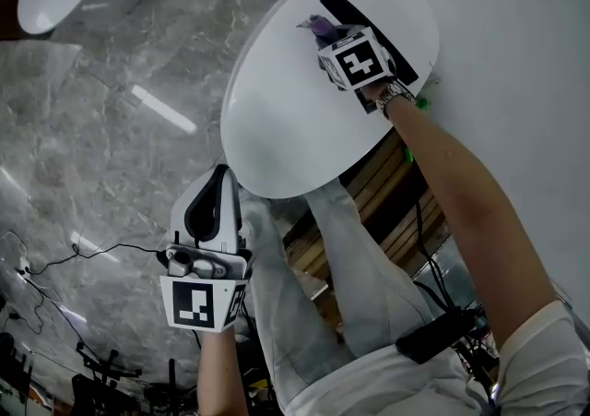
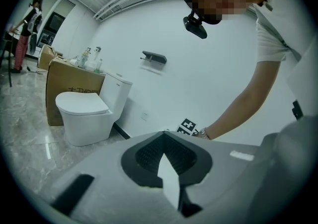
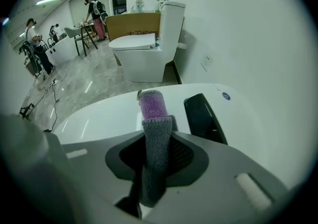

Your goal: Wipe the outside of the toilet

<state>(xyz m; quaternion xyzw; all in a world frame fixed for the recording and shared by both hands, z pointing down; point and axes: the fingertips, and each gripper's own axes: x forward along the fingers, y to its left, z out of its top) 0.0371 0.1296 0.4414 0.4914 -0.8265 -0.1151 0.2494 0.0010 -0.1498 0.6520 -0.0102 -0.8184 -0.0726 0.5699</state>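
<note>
- The cloth point(image 3: 151, 106) is clamped tight between the right gripper's point(image 3: 158, 138) fingers, its purple end sticking out past them.
- It's at the rear edge of the toilet point(image 1: 295, 119) lid, just beside the black panel point(image 3: 202, 116).
- The left gripper point(image 1: 219, 185) hangs off the lid's front edge, jaws together and empty.

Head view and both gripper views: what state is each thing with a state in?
near toilet lid: down, shut.
cloth: folded, clamped between the right jaws.
right gripper: shut on the cloth, above the lid.
left gripper: shut, empty, off the toilet.
far toilet lid: down.
</note>
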